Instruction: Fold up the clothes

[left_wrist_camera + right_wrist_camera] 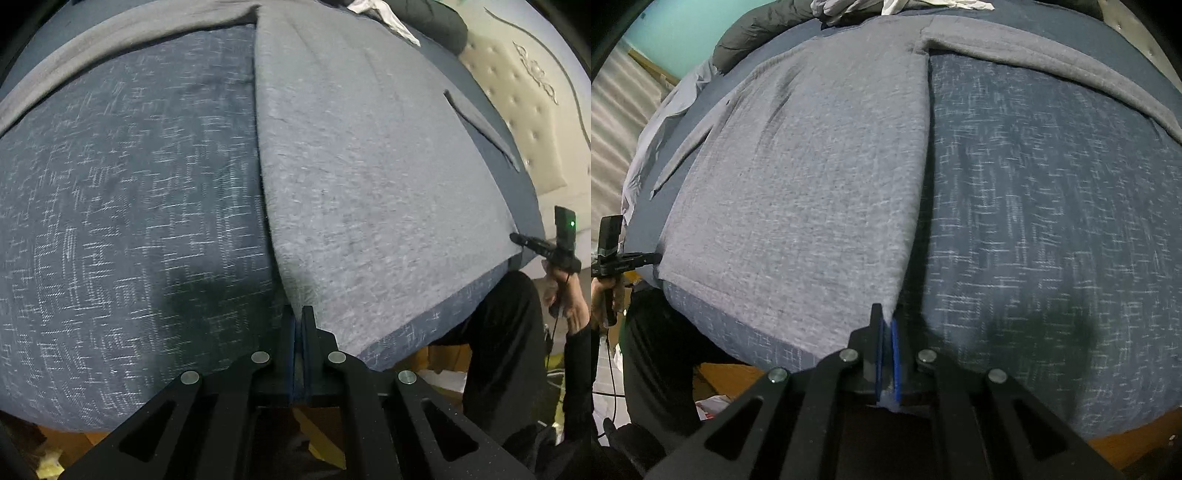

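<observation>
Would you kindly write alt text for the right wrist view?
The right gripper is shut on the near corner of a grey garment spread on a dark blue patterned bedcover. At far left, the left gripper holds the garment's other near corner.

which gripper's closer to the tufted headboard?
Right. The right gripper pinches the grey garment's hem corner on the side of the headboard. The left gripper pinches the opposite hem corner, with the garment's body between it and the headboard.

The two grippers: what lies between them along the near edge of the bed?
Only the grey garment, its hem stretched from the left gripper to the right gripper; both wrist views show it.
</observation>
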